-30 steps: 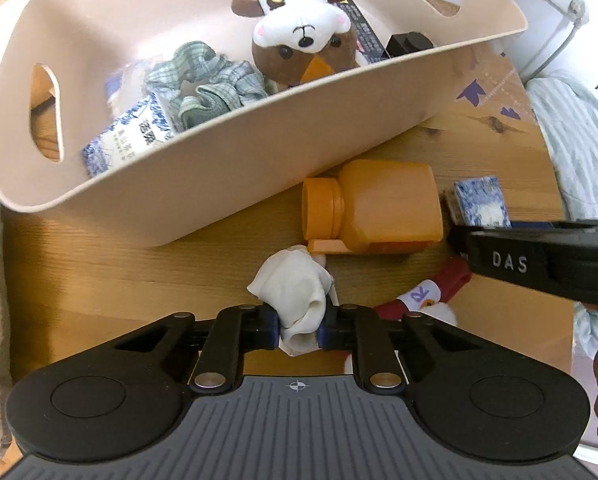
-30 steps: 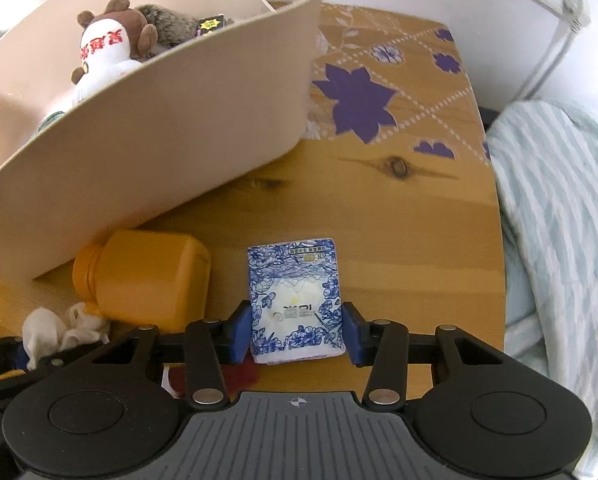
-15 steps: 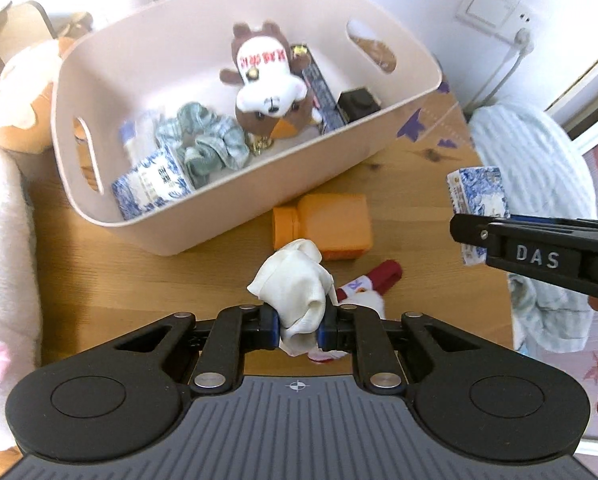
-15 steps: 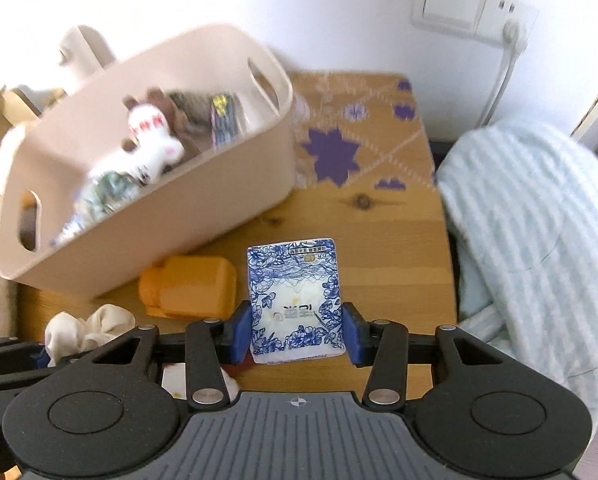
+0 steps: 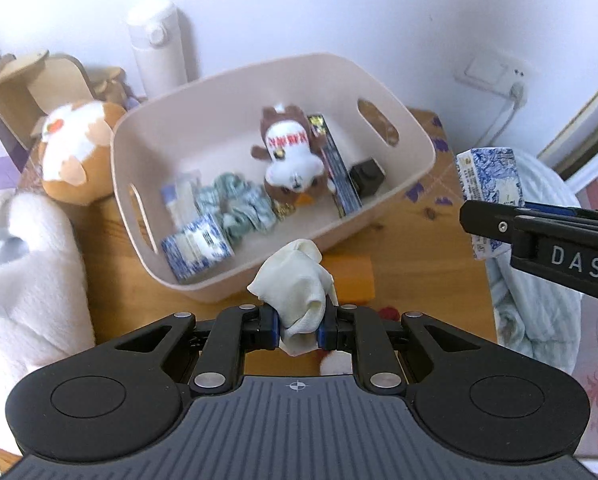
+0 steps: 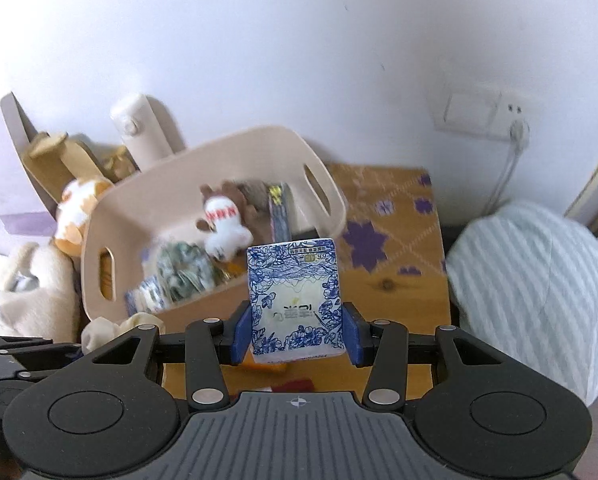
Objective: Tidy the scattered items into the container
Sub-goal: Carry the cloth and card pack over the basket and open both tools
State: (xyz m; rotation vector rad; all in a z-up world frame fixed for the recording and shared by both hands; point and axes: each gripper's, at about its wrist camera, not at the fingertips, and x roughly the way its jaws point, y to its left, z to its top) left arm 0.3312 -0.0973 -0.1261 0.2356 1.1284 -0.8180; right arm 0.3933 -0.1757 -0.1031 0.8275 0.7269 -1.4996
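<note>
Both grippers are loaded as I watch: the left gripper [image 5: 298,326] is clenched on a white cloth bundle [image 5: 295,280], and the right gripper [image 6: 295,338] clamps a blue-and-white tissue pack [image 6: 295,300] by its sides, held upright.

Below them the beige container [image 5: 399,120] sits toward the bench's [image 5: 451,248] far left part. Inside it I see a brown-and-white plush toy [image 5: 289,152], a green plaid scrunchie [image 5: 239,204], another blue-and-white pack [image 5: 197,246] in the near-left corner, a long dark box [image 5: 335,164] and a small black block [image 5: 366,176].

An orange bottle [image 5: 353,276] lies on the bench just outside the container's near wall.

Compared with a second ago, both grippers have risen well clear of the bench; the container, which filled the left view, now looks small beneath, and the wall shows.

From the left view, the right gripper reaches in from the right side, level with mine, its pack raised over the bench's right edge.
</note>
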